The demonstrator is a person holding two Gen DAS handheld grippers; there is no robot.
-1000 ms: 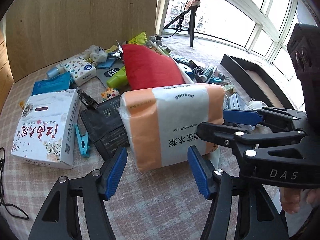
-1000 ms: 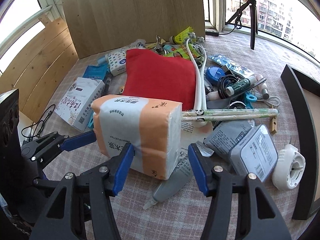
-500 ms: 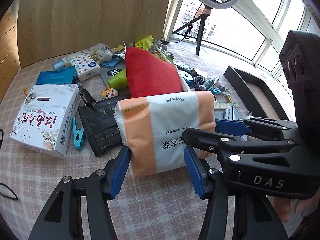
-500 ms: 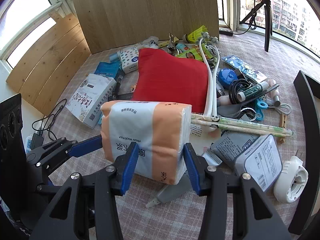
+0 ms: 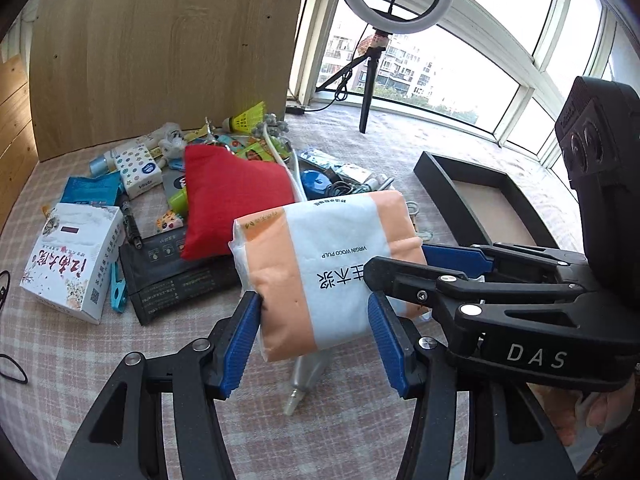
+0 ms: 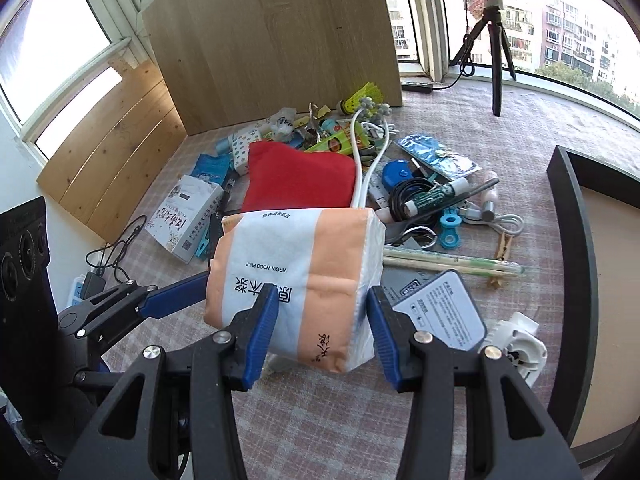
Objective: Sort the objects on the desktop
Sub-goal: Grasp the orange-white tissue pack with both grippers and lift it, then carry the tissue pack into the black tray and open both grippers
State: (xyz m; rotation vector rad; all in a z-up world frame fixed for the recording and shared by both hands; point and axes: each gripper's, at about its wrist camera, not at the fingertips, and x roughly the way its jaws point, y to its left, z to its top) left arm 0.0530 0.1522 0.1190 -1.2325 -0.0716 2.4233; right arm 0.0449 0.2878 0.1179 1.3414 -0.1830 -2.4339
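Note:
An orange and white tissue pack (image 5: 320,248) (image 6: 296,248) hangs in the air above the checked tablecloth, held from two sides. My left gripper (image 5: 316,312) is shut on its near end, blue pads pressed into the soft wrap. My right gripper (image 6: 322,300) is shut on the other end, and the wrap dents under its pads. In the left wrist view the right gripper's fingers (image 5: 452,256) reach in from the right. In the right wrist view a left gripper finger (image 6: 176,300) comes in from the left.
Behind the pack lie a red pouch (image 5: 236,204), a white printed box (image 5: 72,264), a black packet (image 5: 168,272) and several small items. A clear tube (image 5: 300,380) lies under the pack. A black tray (image 6: 568,240) stands at the right, with a grey box (image 6: 436,308) near it.
Both grippers have closed onto the tissue pack and raised it off the table. The clutter now sits lower and farther away, and a tube shows beneath the pack.

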